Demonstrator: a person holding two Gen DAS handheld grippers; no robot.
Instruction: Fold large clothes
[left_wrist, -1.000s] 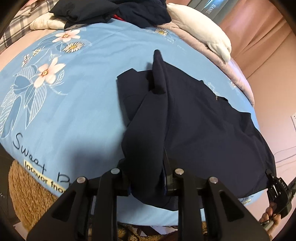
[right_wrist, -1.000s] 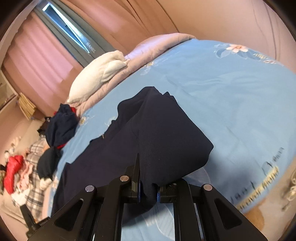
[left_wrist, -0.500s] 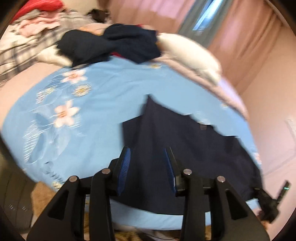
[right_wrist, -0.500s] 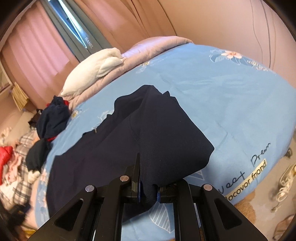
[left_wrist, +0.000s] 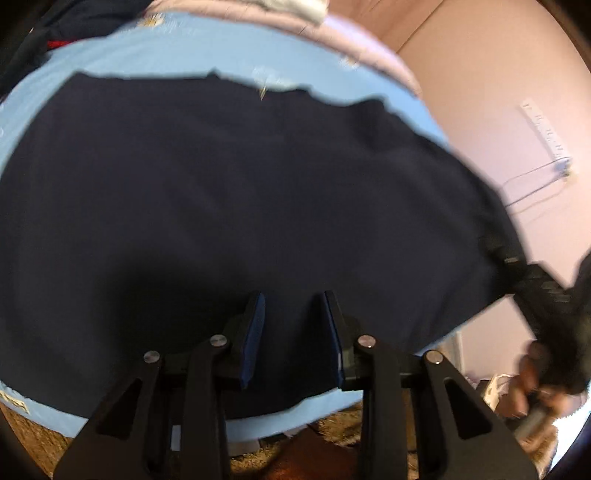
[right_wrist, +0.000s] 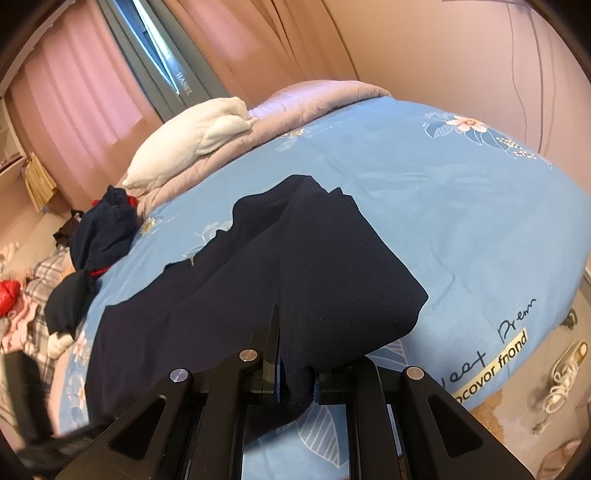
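Observation:
A large dark navy garment (left_wrist: 221, 184) lies spread over the light blue bedsheet (left_wrist: 147, 51). My left gripper (left_wrist: 293, 306) hovers low over its near part. The blue pads (left_wrist: 255, 332) stand apart and are closing, with only flat cloth below them and nothing pinched. In the right wrist view the garment (right_wrist: 295, 266) rises in a bunched fold from the sheet (right_wrist: 443, 206), and my right gripper (right_wrist: 295, 369) is shut on its edge. The right gripper (left_wrist: 535, 280) also shows blurred at the garment's right corner, with a hand (left_wrist: 532, 369) below it.
A white pillow (right_wrist: 192, 144) and a lilac quilt (right_wrist: 314, 99) lie at the head of the bed. A pile of dark clothes (right_wrist: 103, 229) sits at the far left. A brown rug (left_wrist: 314, 454) and a shoe (right_wrist: 565, 369) are on the floor.
My left gripper let go of the garment's fold, opened, and swept right and closer over the cloth, which now lies flat. The right gripper kept its hold in place.

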